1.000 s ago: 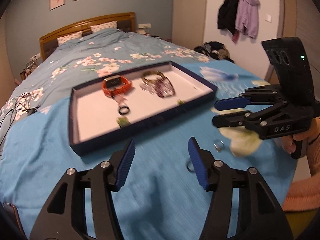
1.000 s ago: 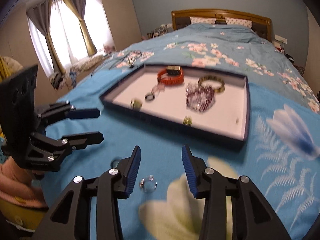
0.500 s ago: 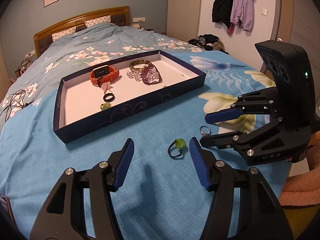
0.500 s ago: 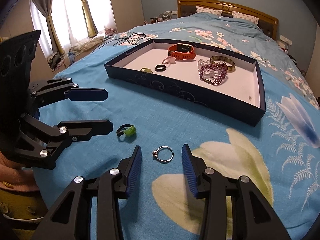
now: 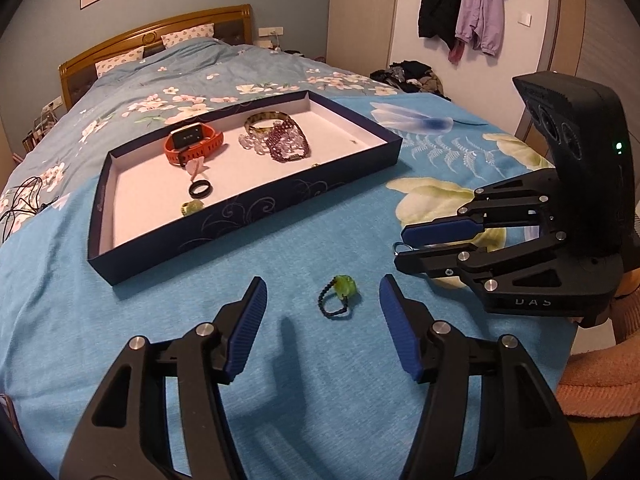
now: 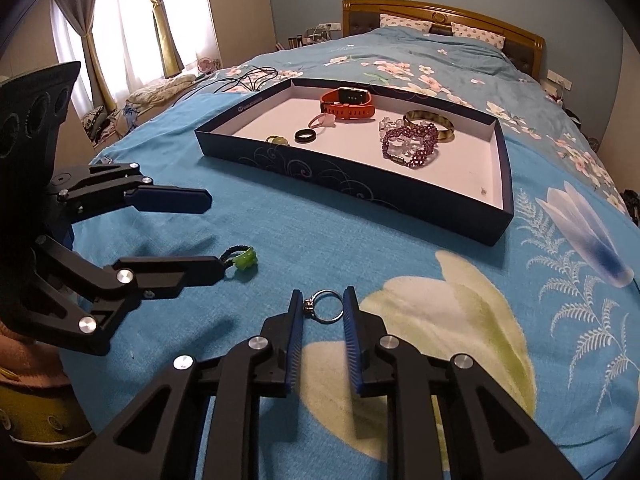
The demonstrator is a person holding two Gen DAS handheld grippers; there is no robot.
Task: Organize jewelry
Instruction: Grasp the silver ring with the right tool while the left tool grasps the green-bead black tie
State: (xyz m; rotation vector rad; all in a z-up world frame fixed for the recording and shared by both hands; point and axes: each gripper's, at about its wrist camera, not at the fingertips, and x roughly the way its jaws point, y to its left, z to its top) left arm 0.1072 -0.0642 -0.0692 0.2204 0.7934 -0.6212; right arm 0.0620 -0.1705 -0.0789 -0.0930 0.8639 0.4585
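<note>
A silver ring point(image 6: 326, 307) lies on the blue bedspread. My right gripper point(image 6: 322, 301) is closing on it, and both pads touch its sides at the fingertips. In the left wrist view, the right gripper point(image 5: 400, 246) shows only a sliver of that ring. A green-bead ring on a black cord point(image 5: 338, 295) lies between the fingers of my left gripper point(image 5: 322, 280), which is open and clear of it. From the right wrist, the left gripper point(image 6: 214, 236) has its lower finger next to the green-bead ring point(image 6: 244, 260). Beyond stands the navy tray point(image 5: 240, 216) point(image 6: 340, 176).
The tray holds an orange watch point(image 5: 192, 144), a black ring point(image 5: 200, 189), a purple bead bracelet point(image 5: 286, 144), a gold bangle point(image 5: 264, 120) and a small green ring point(image 5: 192, 207). Cables point(image 6: 244, 76) lie on the bed beyond it. Coats point(image 5: 460, 4) hang on the far wall.
The right gripper's jaws have narrowed from well apart to touching the silver ring. The left gripper stays open, and the green-bead ring now lies centred between its fingers.
</note>
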